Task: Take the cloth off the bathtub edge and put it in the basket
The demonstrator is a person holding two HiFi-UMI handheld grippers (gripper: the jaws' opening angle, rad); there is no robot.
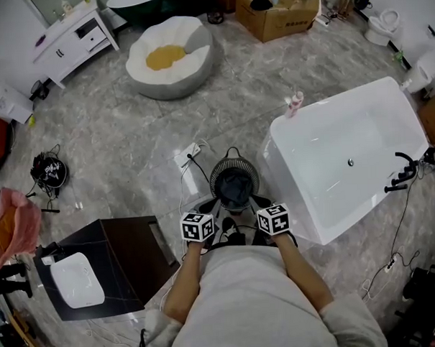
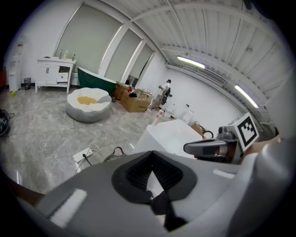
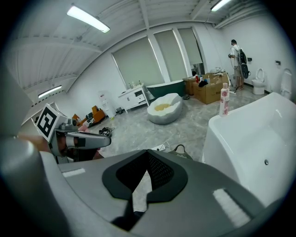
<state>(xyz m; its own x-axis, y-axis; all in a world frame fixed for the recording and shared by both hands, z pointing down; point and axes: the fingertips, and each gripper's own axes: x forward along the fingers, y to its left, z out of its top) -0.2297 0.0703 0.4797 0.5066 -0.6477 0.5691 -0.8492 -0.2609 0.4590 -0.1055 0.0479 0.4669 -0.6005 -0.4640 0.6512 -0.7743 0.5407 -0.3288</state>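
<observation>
The white bathtub (image 1: 327, 207) stands to my right, and its rim shows no cloth. A pink cloth (image 1: 12, 223) hangs at the far left edge of the head view over a dark stand, far from both grippers. My left gripper (image 1: 202, 214) and right gripper (image 1: 268, 209) are held side by side close to the person's body, just behind a floor fan (image 1: 234, 183). The left gripper (image 2: 152, 176) is shut with nothing in it. The right gripper (image 3: 144, 178) is also shut and empty. The bathtub (image 2: 171, 134) (image 3: 249, 139) shows in both gripper views. No basket is clearly visible.
A pink bottle (image 1: 295, 103) stands on the tub's near corner, and a black tap (image 1: 404, 172) on its right rim. A black table with a white basin (image 1: 78, 279) is at my left. Farther off are a white beanbag (image 1: 169, 56), a cardboard box (image 1: 275, 15) and a white cabinet (image 1: 71, 39).
</observation>
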